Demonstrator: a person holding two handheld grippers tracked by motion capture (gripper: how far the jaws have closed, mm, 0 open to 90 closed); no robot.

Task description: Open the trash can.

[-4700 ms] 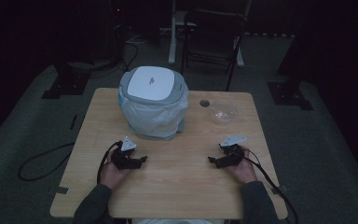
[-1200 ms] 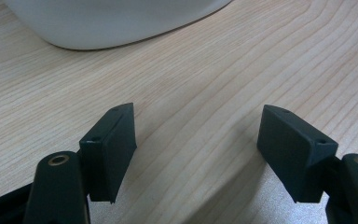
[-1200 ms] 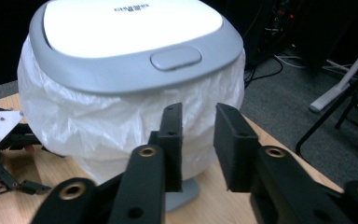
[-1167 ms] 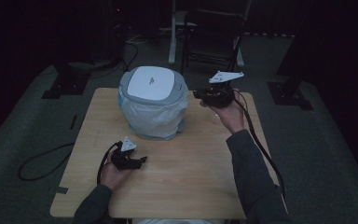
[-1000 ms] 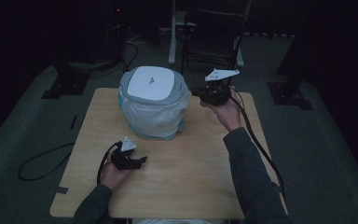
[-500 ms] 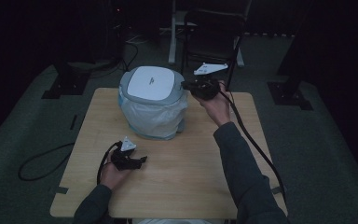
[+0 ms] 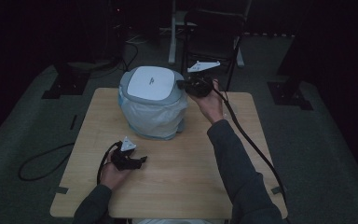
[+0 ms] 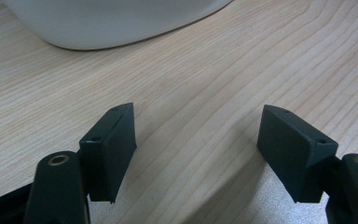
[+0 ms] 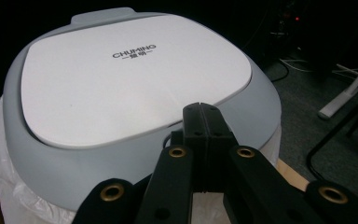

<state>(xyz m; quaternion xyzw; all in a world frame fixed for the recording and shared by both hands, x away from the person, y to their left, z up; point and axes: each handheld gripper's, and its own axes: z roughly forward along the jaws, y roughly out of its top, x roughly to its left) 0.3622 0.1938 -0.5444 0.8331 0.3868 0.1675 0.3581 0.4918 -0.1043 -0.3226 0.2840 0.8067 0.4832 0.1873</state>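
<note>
Now your right tool (image 7: 182, 84) has left the far right corner of the desk (image 7: 177, 186) and sits clenched, with nothing in it, at the grey rim of the bin (image 7: 151, 100), which stands at the back centre of the desk. That bin has a smooth white lid (image 9: 130, 74) printed CHUMING, legible from the right gripper view, and a crinkled plastic liner (image 7: 156, 122). Your left tool (image 8: 198, 144) rests released over pale wood grain.
</note>
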